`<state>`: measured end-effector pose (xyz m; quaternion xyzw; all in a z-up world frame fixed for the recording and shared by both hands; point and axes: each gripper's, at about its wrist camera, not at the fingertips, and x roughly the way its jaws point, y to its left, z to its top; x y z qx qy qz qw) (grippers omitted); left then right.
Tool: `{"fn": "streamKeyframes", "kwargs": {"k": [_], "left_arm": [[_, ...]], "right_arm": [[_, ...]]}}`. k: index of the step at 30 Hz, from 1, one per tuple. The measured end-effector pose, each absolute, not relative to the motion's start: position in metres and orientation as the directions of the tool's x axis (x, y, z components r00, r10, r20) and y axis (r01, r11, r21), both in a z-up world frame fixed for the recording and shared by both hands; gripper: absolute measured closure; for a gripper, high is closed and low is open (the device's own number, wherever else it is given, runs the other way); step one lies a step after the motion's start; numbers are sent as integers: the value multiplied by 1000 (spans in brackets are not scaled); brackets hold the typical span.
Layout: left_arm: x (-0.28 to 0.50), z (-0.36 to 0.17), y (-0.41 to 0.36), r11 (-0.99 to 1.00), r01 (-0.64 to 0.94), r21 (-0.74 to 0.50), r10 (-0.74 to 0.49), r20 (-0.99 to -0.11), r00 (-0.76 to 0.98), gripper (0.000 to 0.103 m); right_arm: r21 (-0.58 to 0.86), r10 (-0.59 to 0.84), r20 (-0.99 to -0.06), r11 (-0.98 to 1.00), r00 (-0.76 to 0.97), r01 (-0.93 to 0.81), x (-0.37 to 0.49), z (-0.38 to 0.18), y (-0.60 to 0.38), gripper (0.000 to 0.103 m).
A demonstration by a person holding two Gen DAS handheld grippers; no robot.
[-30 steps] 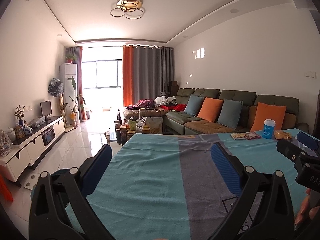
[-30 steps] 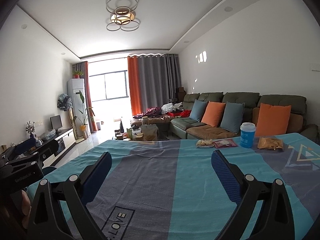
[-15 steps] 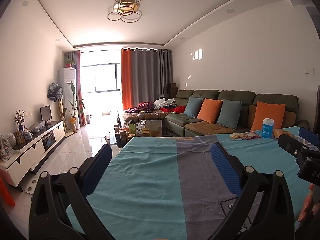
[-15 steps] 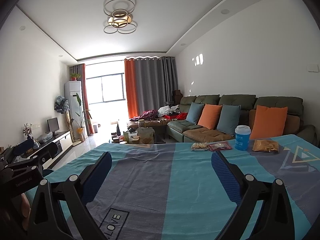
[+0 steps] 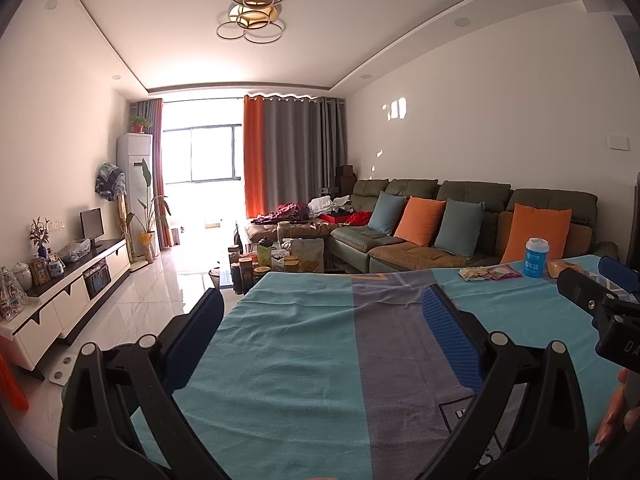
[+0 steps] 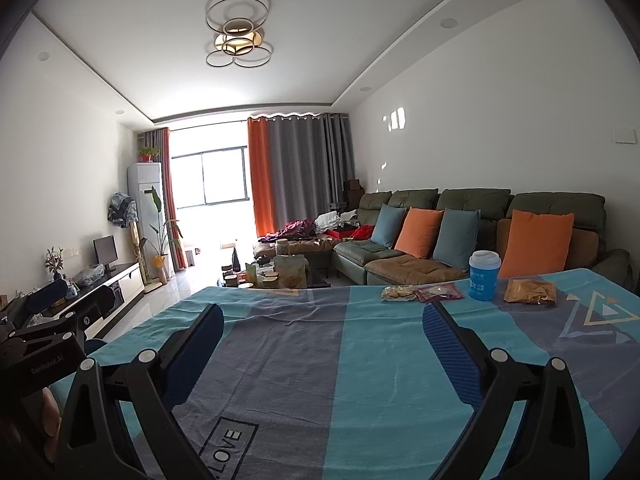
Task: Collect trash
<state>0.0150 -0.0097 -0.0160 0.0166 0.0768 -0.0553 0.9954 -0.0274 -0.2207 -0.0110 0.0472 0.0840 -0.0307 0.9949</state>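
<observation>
Several snack wrappers lie at the far edge of the table: a pale one point(image 6: 397, 293), a red one point(image 6: 439, 292) and an orange one point(image 6: 530, 291). A blue cup with a white lid point(image 6: 483, 276) stands between the red and orange wrappers. In the left wrist view they show as the pale wrapper point(image 5: 475, 274), the red wrapper point(image 5: 505, 271), the cup point(image 5: 536, 258) and the orange wrapper point(image 5: 564, 267). My left gripper point(image 5: 320, 312) and my right gripper point(image 6: 322, 326) are both open and empty, held over the near part of the table, well short of the trash.
The table wears a teal and grey cloth point(image 6: 360, 360). A green sofa with cushions point(image 6: 460, 232) stands behind it. A cluttered coffee table point(image 6: 276, 274) and a TV cabinet point(image 5: 68, 284) lie beyond on the left. The other gripper shows at each view's edge.
Both views have tilted slightly down and drifted; the table and trash sit a little lower in frame. Both grippers stay open and empty.
</observation>
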Motion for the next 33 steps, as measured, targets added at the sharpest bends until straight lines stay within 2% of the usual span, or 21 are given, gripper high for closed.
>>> {"fn": "streamKeyframes", "kwargs": {"k": [33], "left_arm": [[24,-22,-15,995,97,22,-92,-164,982,6]], "right_arm": [[92,-56,-171,993,984,73,-27,-10,-219,7]]}}
